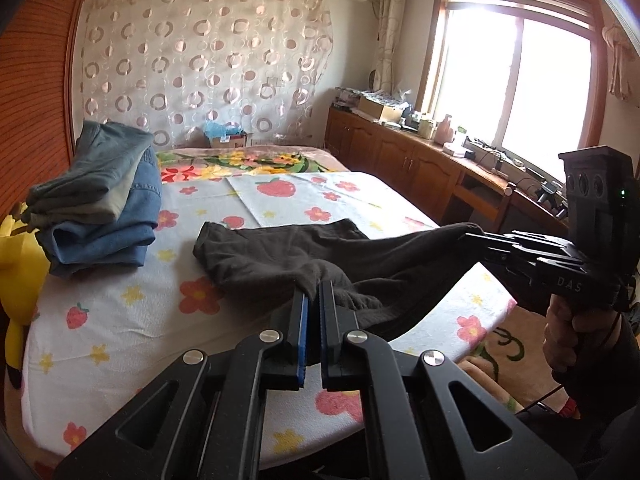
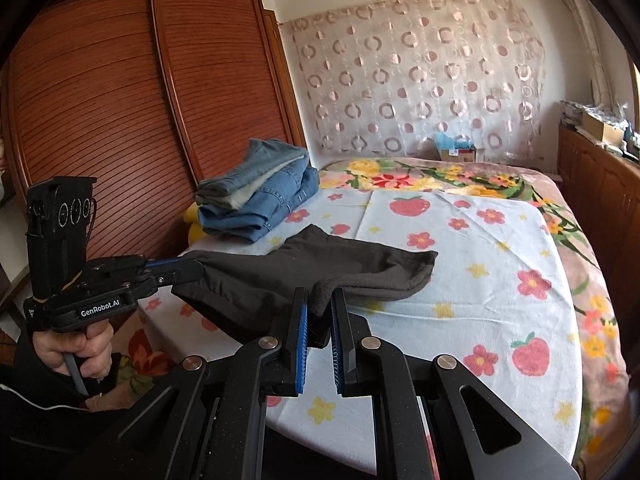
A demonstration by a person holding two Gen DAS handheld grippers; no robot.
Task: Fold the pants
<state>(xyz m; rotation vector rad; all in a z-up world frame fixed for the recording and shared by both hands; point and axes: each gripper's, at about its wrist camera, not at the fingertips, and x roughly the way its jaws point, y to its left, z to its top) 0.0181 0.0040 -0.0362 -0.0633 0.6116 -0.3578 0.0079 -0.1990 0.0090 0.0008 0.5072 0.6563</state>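
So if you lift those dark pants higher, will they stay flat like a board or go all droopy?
Probably droopy: the dark pants already sag between the left gripper and right gripper. They look soft and light, hanging from two small pinches. The far end lying on the bed sheet would likely drag along rather than lift flat.

Light: you get daylight from the window [image 1: 516, 84], blown out white.
Shadows: soft and faint on the bedsheet [image 2: 460, 280].
Distortion: your fisheye bends edges; corners go dark.
Focus: sharp centre.
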